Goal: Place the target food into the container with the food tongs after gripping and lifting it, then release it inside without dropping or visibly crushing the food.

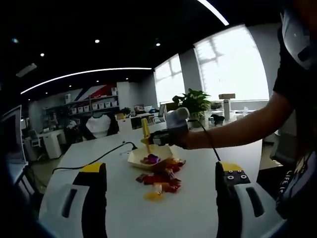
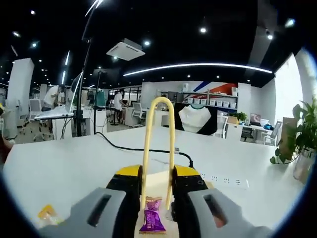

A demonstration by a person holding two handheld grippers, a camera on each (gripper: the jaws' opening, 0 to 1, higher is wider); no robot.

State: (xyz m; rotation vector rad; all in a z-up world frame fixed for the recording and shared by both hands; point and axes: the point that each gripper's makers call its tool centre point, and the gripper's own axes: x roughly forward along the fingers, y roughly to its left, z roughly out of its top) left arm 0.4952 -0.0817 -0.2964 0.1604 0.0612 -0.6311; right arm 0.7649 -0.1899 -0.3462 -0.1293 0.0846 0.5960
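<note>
Two grippers: the right gripper (image 2: 157, 198) is clamped on yellow tongs (image 2: 158, 148) pinching a purple candy (image 2: 152, 220) above the cream tray (image 1: 143, 159). The left gripper (image 1: 161, 191) gapes wide, empty, facing loose candies (image 1: 161, 182) on the white table (image 1: 198, 208).

The right tool (image 2: 156, 198) is clamping the yellow food tongs (image 2: 158, 148) between its jaws, the looped end of the tongs rising above the white desk (image 2: 59, 163). A purple-wrapped candy (image 2: 152, 220) is sitting between the tong arms, over a pale container (image 2: 157, 181). A yellow-wrapped candy (image 2: 48, 214) is lying on the desk at lower left. A black cable (image 2: 143, 148) is trailing across the desk behind.
</note>
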